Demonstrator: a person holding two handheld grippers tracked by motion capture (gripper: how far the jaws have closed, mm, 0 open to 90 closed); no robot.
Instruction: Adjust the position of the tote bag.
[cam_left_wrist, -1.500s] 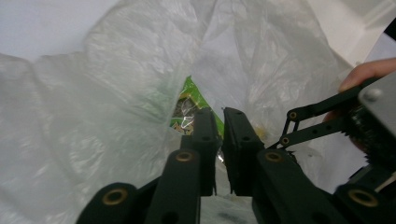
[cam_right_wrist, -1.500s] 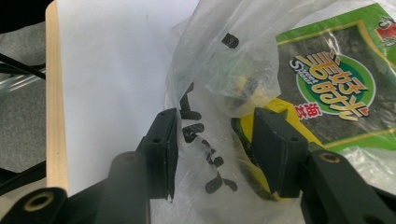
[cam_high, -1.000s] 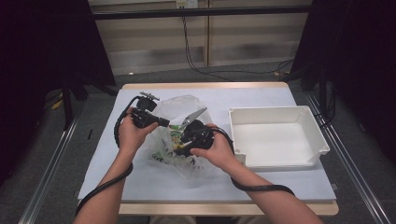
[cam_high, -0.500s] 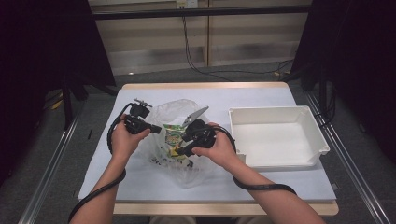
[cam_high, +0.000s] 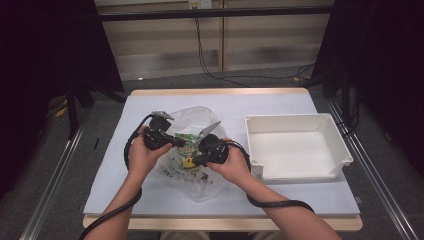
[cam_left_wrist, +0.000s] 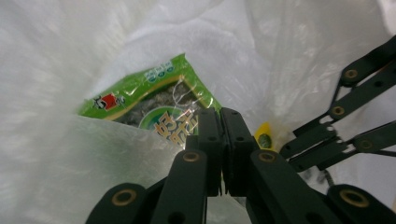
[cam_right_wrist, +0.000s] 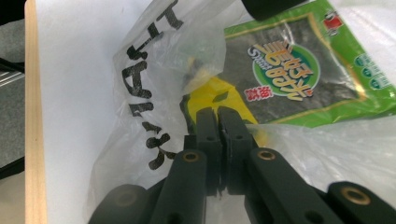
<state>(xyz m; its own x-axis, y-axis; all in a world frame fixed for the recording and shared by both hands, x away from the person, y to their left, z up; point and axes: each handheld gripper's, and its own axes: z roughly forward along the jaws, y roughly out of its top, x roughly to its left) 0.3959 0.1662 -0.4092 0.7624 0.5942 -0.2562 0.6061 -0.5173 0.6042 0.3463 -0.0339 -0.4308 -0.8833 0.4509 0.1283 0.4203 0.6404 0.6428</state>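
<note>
bag: clear plastic bag (cam_high: 192, 150) is laid mid-table, left of the white tray (cam_high: 298, 147); green seaweed packet (cam_right_wrist: 299, 70) and a yellow packet (cam_right_wrist: 212, 100) are seen inside.
left gripper (cam_left_wrist: 220, 133): jaws are closed on the bag film at the packet's left edge.
right gripper (cam_right_wrist: 219, 128): jaws have just been closing; bag film is pinched at the near-right side, over the yellow packet.
step: bag is judged gripped from both sides for opening.
next: film is to be pulled apart without tearing, so the seaweed packet is exposed.
</note>
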